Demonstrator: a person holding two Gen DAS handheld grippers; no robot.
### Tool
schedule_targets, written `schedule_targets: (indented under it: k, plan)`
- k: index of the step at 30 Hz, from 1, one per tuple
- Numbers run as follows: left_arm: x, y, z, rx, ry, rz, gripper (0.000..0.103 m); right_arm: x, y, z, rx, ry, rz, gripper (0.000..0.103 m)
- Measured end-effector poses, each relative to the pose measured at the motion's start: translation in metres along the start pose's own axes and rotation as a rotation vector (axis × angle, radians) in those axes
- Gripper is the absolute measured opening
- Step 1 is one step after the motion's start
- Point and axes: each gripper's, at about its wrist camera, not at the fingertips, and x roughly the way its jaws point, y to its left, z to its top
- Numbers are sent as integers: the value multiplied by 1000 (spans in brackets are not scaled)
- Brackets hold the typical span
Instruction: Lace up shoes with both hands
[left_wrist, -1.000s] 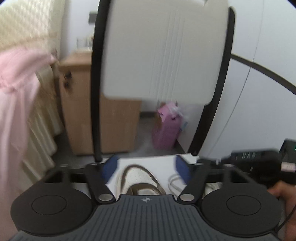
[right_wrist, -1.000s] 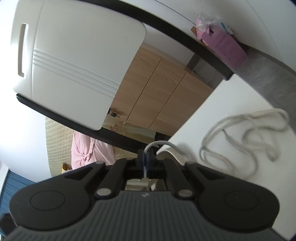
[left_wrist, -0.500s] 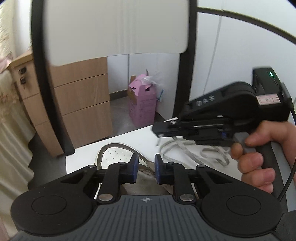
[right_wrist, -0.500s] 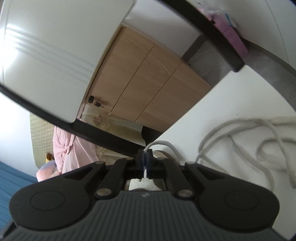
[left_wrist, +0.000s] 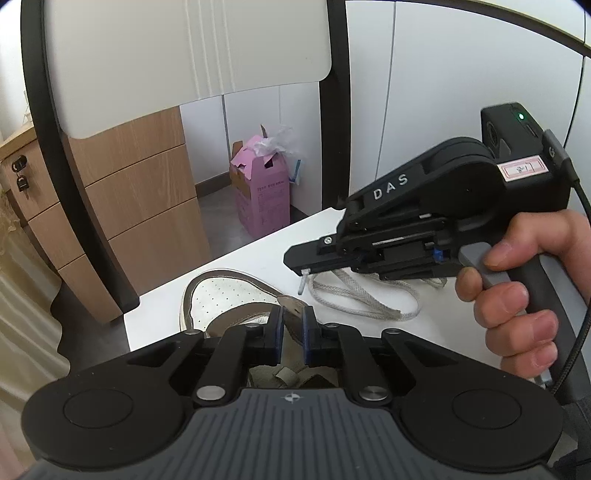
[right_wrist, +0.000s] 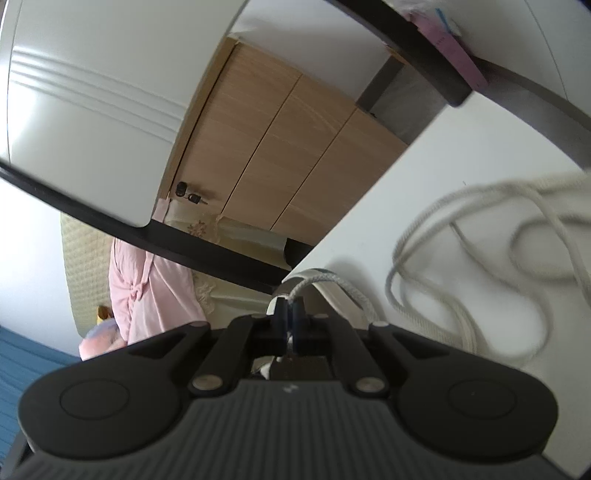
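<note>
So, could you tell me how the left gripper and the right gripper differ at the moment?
The left gripper, whose jaws have just been closing, pinches the shoe's brown flap; the right gripper is shut on the lace. The left shows a visible gap between pads; the right shows almost none. Both point at the shoe.

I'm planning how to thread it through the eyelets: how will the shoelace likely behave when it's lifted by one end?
Probably floppy: the shoelace lies in loose loops on the white table and droops from the right gripper, which is shut on its end. Likely light, so it should trail freely. Its clear tip looks stiffer, which should help with threading.
</note>
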Motion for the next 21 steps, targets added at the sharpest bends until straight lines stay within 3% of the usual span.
schedule_targets:
  k: [7, 13, 21]
  plan:
    - [3, 0, -3, 36, -10, -6, 11, 1, -6, -12, 74, 3, -7, 3]
    - [6, -4, -3, 69, -26, -9, 10, 3, -18, -13, 206, -6, 41, 3]
    - [3, -5, -5, 68, -32, -11, 10, 2, -21, -13, 269, -10, 71, 3]
